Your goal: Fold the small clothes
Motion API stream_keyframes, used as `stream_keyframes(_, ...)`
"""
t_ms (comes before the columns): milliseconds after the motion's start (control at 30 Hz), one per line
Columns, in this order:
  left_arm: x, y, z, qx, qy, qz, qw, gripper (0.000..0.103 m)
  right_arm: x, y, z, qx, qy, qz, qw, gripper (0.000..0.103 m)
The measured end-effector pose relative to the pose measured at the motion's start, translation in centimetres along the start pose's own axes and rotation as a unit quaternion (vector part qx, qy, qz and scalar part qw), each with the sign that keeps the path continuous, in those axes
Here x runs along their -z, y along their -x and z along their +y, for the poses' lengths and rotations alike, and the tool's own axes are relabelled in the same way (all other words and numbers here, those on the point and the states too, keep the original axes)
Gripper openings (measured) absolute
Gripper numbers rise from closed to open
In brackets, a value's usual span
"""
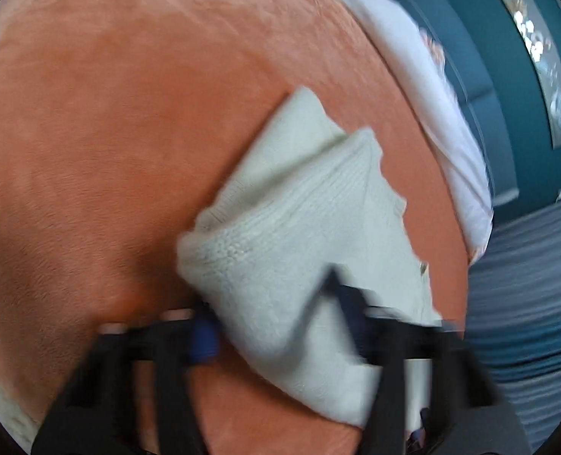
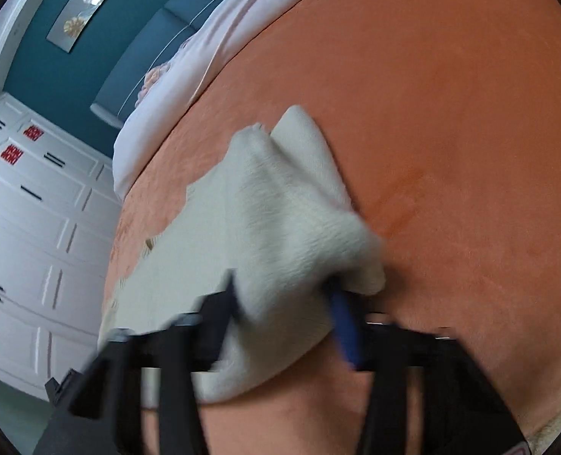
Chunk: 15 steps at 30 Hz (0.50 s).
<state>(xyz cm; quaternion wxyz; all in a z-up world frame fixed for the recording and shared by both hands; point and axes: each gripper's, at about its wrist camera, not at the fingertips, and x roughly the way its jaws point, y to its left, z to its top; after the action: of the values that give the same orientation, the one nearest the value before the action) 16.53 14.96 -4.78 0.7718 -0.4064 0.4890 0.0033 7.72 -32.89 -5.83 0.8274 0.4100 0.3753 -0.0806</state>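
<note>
A small white knitted garment (image 1: 299, 227) lies partly folded on an orange blanket (image 1: 109, 132). My left gripper (image 1: 269, 314) has its two black fingers around the garment's near edge, with cloth bunched between them. In the right wrist view the same garment (image 2: 280, 208) is draped over my right gripper (image 2: 284, 303), with cloth between its fingers. Both views are motion-blurred, so the jaws' grip is unclear.
The orange blanket (image 2: 451, 113) covers a bed with white pillows (image 1: 432, 94) at its head. A teal headboard and wall (image 1: 508, 76) stand behind. White cupboards (image 2: 33, 227) stand beside the bed. A grey striped floor (image 1: 527, 284) lies past the bed edge.
</note>
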Motion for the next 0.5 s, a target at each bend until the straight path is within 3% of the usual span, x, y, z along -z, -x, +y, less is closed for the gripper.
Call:
stream_keyframes(133,0.1,4.0,-0.6,0.019,-0.038,-0.006,0.9991,0.010,-0.1,4.7,0.5,-0.034,-0.008,-0.027,0.999,0.009)
stream_keyframes(233,1.9,7.1,0.8,0.017,-0.043,0.012,0.9989,0.010,1.6,8.7,-0.4,-0.039,0.003,-0.021,0.999,0.008)
stream_keyframes(400,7.9,9.6,5.4,-0.048,-0.071,0.044,0.9953,0.011,7.2,11.9,-3.4,0.032,0.046,0.049,0.997,0.010)
stream_keyframes(500,9.8,10.2,6.8,-0.102,-0.089,0.023,0.9905,0.025,9.7,11.3,-3.7,0.097,0.093,0.091,0.987,0.018)
